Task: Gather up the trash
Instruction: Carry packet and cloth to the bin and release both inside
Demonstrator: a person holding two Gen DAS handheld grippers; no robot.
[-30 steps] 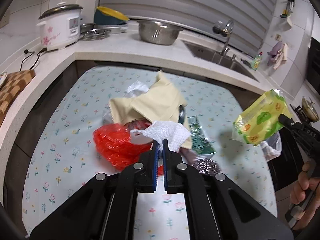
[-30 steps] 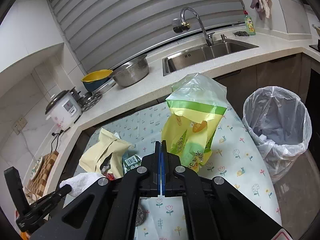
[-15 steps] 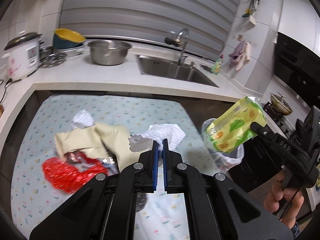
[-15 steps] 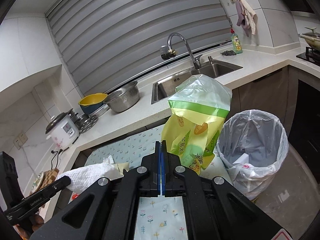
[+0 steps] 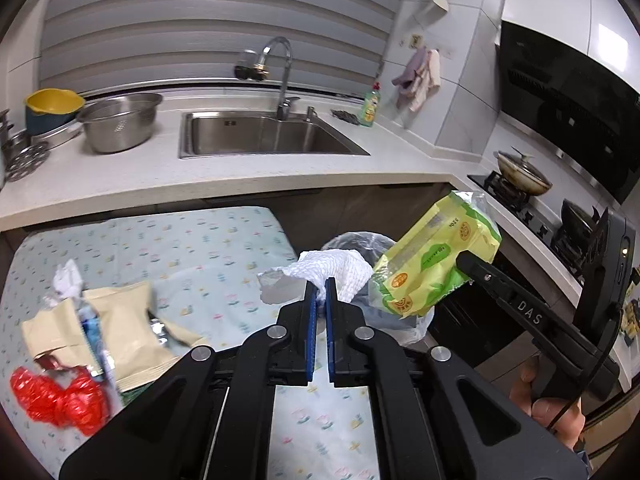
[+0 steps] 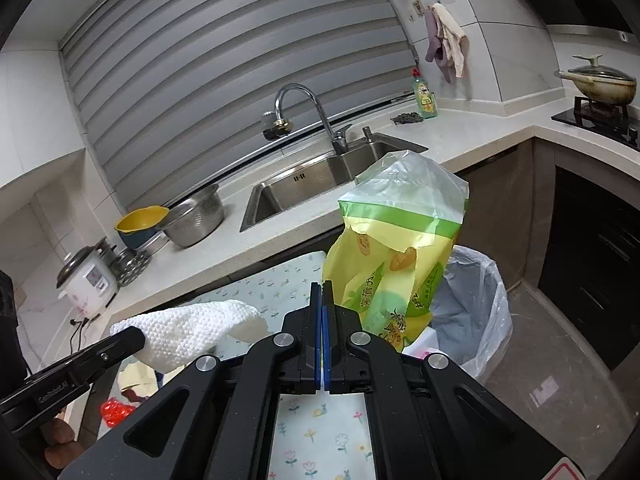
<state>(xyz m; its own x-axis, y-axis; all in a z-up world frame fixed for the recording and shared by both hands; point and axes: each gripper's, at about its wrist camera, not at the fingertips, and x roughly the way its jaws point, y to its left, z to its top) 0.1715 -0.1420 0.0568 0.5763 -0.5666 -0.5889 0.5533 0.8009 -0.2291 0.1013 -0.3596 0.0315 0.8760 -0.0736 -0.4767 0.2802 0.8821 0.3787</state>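
Observation:
My left gripper [image 5: 319, 286] is shut on a crumpled white paper towel [image 5: 336, 270], held in the air near the right end of the floral table [image 5: 192, 248]. The towel [image 6: 192, 328] and that gripper show at the lower left of the right wrist view. My right gripper [image 6: 321, 292] is shut on a yellow-green snack bag [image 6: 392, 264], hanging over the rim of the white-lined trash bin [image 6: 476, 312]. In the left wrist view the bag [image 5: 436, 264] hides most of the bin [image 5: 352, 240]. A beige wrapper [image 5: 116, 328] and red plastic [image 5: 56, 396] lie on the table.
Behind the table runs a countertop with a steel sink [image 5: 264, 136], a faucet [image 5: 280, 72], a metal colander [image 5: 120, 124], a yellow bowl [image 5: 54, 104] and a rice cooker [image 6: 88, 280]. A stove with a pot [image 6: 600, 84] stands right. A hand [image 5: 548, 408] grips the right handle.
Both grippers have swung right from over the table toward the trash bin, carrying the towel and the bag. The pile of wrappers has slid to the left of the left wrist view.

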